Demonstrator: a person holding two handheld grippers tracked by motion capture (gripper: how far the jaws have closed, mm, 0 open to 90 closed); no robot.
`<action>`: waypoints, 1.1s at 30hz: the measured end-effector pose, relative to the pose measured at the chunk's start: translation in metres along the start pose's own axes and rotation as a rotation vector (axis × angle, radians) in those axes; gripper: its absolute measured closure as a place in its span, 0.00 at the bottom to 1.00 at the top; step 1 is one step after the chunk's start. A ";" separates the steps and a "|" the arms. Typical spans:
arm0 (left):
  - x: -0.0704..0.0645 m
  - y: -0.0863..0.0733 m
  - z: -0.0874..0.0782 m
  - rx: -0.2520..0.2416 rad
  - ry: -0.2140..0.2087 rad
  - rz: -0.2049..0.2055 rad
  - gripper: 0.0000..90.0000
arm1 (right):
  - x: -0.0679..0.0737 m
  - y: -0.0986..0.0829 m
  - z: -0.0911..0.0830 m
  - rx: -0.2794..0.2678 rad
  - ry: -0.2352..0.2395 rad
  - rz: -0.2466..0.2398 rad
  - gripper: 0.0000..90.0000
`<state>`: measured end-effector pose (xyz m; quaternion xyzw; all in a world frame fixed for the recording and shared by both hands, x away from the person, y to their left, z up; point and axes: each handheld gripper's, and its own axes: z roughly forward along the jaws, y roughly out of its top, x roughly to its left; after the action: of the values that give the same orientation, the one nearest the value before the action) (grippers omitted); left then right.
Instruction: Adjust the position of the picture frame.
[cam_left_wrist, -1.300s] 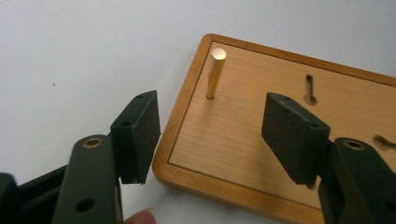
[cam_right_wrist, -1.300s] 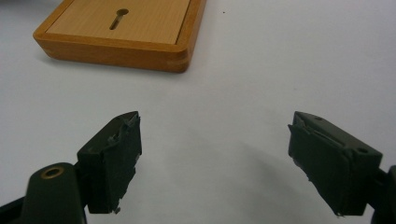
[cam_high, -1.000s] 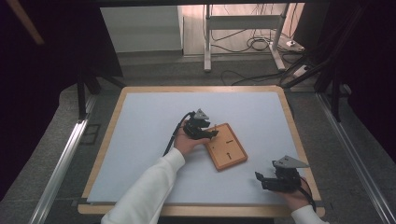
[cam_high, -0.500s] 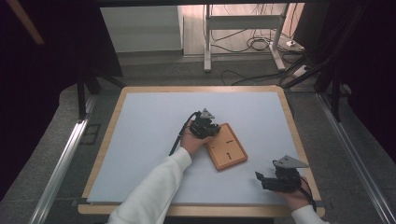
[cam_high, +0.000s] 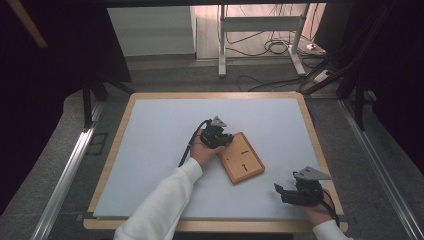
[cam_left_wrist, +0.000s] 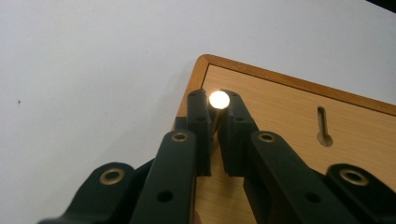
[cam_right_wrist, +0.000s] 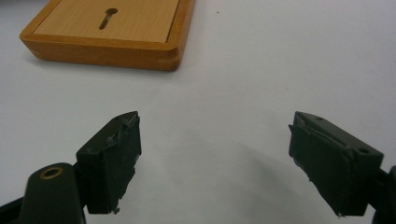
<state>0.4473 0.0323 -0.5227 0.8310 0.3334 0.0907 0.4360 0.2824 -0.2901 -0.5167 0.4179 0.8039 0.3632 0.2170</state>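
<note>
Since a second ago my left gripper has crept a little further along the board, while my right gripper has stayed where it was, low near the table's front edge.

My left jaws are clenched on a small pin with a bright round head; the head shines between my two fingertips and its thin brass-coloured shaft runs down in the narrow gap between them. Just beyond the tips is the board's rounded corner, and under them its pale wooden face. Off to the right of my left jaws, well apart from the tips, a keyhole slot is cut into that face. Past the board's rim, ahead and to the left of those jaws, lies the white table.

My right jaws stand released, spread wide with nothing between them but bare tabletop. Ahead of them and toward the left jaw's side sits the board, well apart from the tips, with one keyhole slot showing on its top. I cannot tell whether the pin's lower end touches the wood.
</note>
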 end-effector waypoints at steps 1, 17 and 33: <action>0.000 -0.001 -0.002 0.000 -0.003 0.002 0.93 | 0.000 0.000 0.000 0.000 0.000 0.000 0.19; -0.005 -0.029 -0.056 -0.014 -0.037 0.011 0.93 | 0.004 0.001 0.002 0.008 0.004 -0.007 0.19; 0.005 -0.053 -0.084 0.025 0.048 0.015 0.93 | 0.007 0.001 0.005 0.025 0.006 -0.013 0.19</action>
<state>0.3888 0.1120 -0.5146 0.8364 0.3386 0.1099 0.4167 0.2824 -0.2821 -0.5200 0.4142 0.8117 0.3532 0.2117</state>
